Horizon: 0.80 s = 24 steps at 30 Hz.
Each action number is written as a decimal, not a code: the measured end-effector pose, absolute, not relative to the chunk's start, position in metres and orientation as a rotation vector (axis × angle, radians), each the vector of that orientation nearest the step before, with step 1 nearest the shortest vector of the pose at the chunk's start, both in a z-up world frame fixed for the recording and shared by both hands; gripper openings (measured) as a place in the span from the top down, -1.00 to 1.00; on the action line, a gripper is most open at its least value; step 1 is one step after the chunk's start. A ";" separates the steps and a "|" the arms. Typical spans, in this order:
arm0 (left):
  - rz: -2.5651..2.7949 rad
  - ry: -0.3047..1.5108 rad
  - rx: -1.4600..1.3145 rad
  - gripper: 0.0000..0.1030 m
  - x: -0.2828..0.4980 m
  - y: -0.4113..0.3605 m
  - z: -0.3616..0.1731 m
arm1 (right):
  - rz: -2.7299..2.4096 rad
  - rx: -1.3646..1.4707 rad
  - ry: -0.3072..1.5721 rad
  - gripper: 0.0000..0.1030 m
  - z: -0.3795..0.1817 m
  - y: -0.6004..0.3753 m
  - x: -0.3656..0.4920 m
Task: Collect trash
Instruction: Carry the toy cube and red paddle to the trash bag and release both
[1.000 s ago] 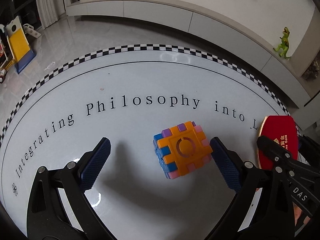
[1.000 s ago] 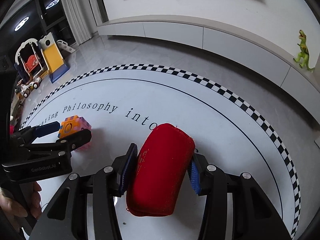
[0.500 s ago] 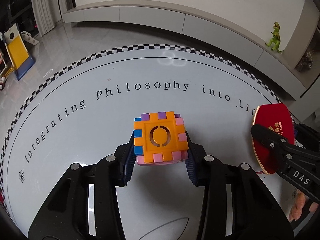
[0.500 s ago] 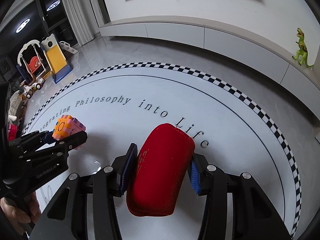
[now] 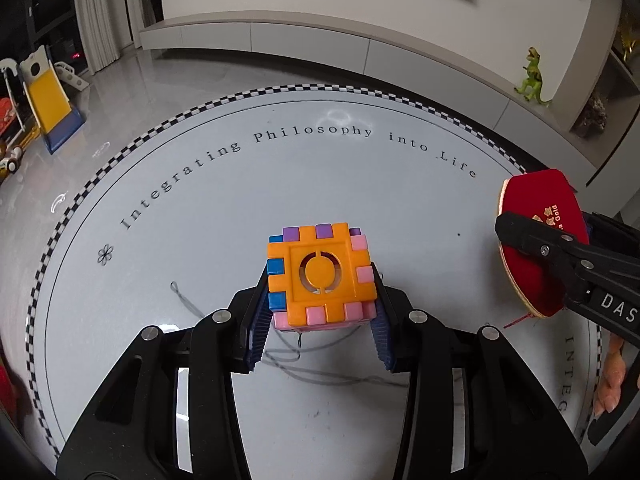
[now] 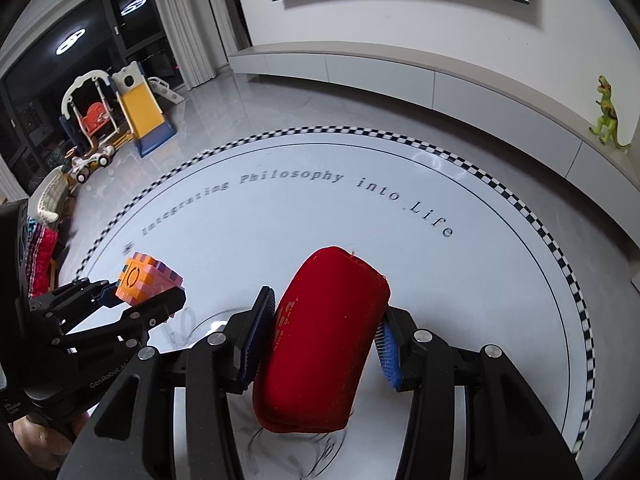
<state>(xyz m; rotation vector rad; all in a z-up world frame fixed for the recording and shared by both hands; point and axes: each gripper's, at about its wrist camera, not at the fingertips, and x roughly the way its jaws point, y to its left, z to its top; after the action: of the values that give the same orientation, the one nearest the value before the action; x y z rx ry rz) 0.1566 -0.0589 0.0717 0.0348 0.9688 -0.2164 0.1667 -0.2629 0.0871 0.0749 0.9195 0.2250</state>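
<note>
Left wrist view: the left gripper (image 5: 320, 316) is clamped on an orange block cube (image 5: 322, 274), held clear above the round white mat (image 5: 200, 200) (lettered "Philosophy into Life").

Right wrist view: the right gripper (image 6: 320, 340) grips a red paddle (image 6: 320, 344) by its sides, also above the mat.

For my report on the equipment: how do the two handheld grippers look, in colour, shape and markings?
Both are matte black plastic with silver screw heads. The left gripper and right gripper have angular linked arms and ribbed blue pads. White lettering marks their bodies: "GenRobot" on the left, "DAS" on the right.
</note>
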 end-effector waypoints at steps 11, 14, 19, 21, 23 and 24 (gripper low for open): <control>-0.182 0.930 0.023 0.17 0.060 -0.016 0.086 | 0.314 0.036 0.903 0.05 0.114 -0.209 0.073; -0.160 0.918 0.015 0.17 0.026 0.000 0.088 | 0.353 0.017 0.896 0.05 0.119 -0.189 0.044; -0.101 0.891 0.027 0.17 -0.031 0.033 0.089 | 0.436 -0.019 0.884 0.04 0.124 -0.148 -0.002; -0.077 0.884 0.017 0.17 -0.051 0.048 0.090 | 0.474 -0.031 0.886 0.05 0.123 -0.129 -0.020; -0.044 0.879 -0.001 0.17 -0.072 0.065 0.089 | 0.508 -0.043 0.887 0.05 0.120 -0.112 -0.035; -0.028 0.876 -0.007 0.17 -0.082 0.073 0.088 | 0.531 -0.049 0.888 0.04 0.119 -0.101 -0.043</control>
<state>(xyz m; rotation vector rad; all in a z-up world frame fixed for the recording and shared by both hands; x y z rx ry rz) -0.0824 0.0729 0.0879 -0.0074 0.8762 -0.0278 -0.0434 -0.1006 0.1185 -0.0493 0.8881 0.5313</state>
